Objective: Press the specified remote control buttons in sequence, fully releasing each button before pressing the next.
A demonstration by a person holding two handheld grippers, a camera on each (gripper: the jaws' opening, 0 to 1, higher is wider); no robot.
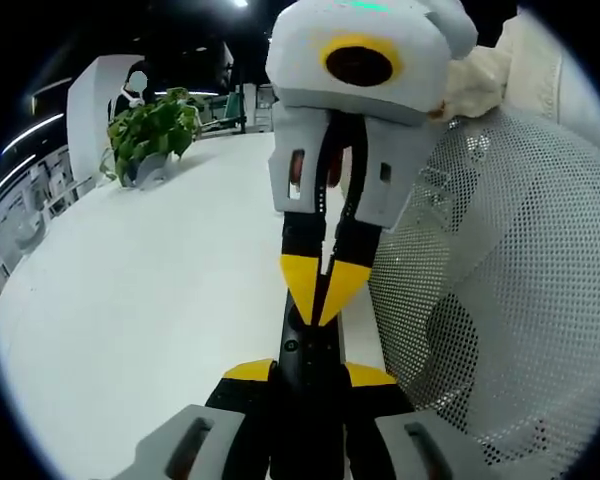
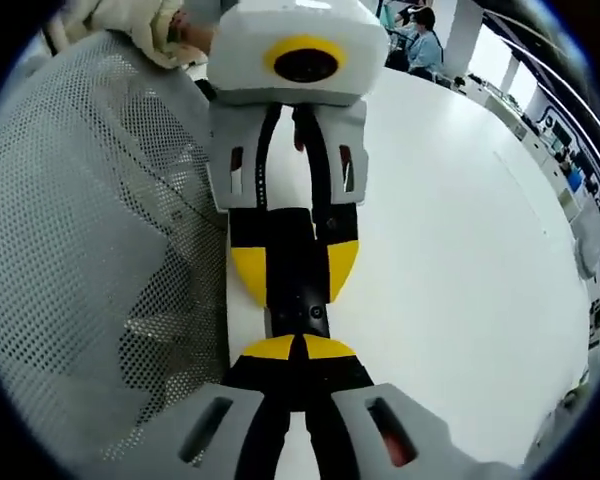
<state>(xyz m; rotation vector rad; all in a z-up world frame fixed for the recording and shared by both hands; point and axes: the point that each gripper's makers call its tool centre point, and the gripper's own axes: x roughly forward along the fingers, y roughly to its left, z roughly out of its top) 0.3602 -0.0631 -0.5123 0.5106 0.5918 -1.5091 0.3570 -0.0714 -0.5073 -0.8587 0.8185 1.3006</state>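
Note:
A slim black remote (image 1: pixel 310 345) is clamped between the yellow-tipped jaws of my left gripper (image 1: pixel 310 372), which is shut on it. In the left gripper view my right gripper (image 1: pixel 320 295) comes down from the top, its two yellow tips pressed together and resting on the remote's upper face. In the right gripper view my right gripper (image 2: pixel 298 348) is shut, with its tips touching the remote (image 2: pixel 298 312). Just beyond, the left gripper (image 2: pixel 295 268) holds the remote by its sides. The buttons under the tips are hidden.
A white table (image 1: pixel 150 300) runs under both grippers. A grey mesh chair back (image 1: pixel 500 280) stands close beside them. A potted plant (image 1: pixel 152 135) sits at the table's far edge. A gloved hand (image 2: pixel 140 25) holds the left gripper. People sit far off (image 2: pixel 425 40).

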